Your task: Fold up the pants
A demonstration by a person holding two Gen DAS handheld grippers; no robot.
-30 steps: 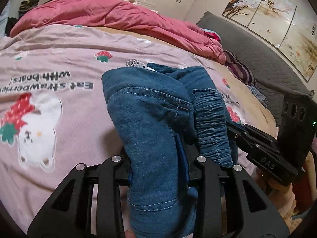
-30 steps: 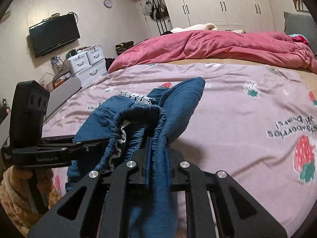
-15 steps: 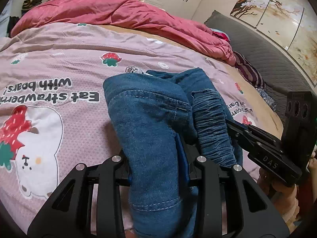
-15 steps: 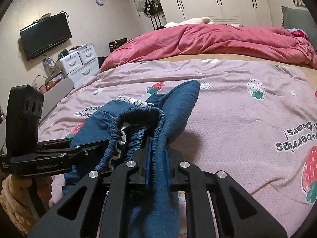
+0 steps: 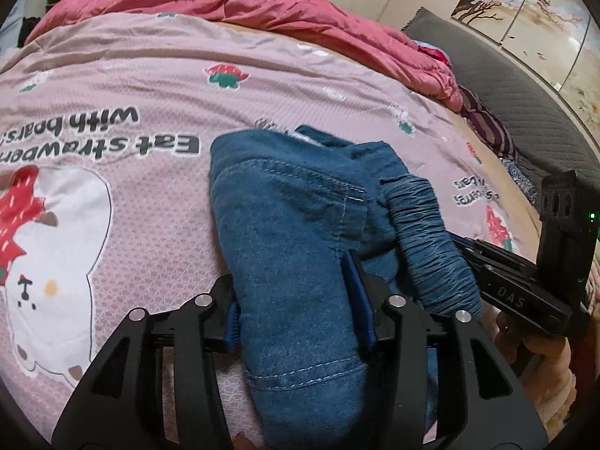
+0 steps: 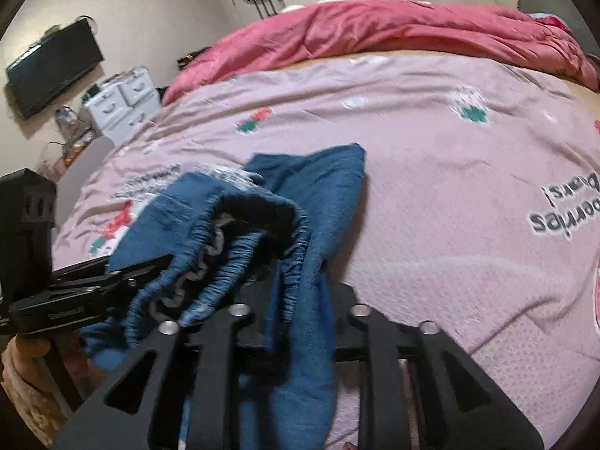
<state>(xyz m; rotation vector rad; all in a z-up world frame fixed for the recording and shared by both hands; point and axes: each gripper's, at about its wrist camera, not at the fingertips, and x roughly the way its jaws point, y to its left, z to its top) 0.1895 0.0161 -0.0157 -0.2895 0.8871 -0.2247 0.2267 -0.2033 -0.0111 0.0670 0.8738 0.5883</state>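
- Left tool [image 5: 300, 296], left wrist view: I have it clamped on a thick denim fold of the pants [image 5: 285, 232], lifted just above the bed [image 5: 157, 202], so the cloth can hang and be laid over.
- Right tool [image 6: 300, 300], right wrist view: it grips the elastic waistband edge; the left tool sits near left, both sharing the bundle to keep edges matched.

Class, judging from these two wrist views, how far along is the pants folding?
Done: the blue pants are bunched double, waistband gathered. In hand: the left hand-held gripper and right hand-held gripper each clamp denim above the pink bedspread. Left: laying them down, smoothing, a final fold.
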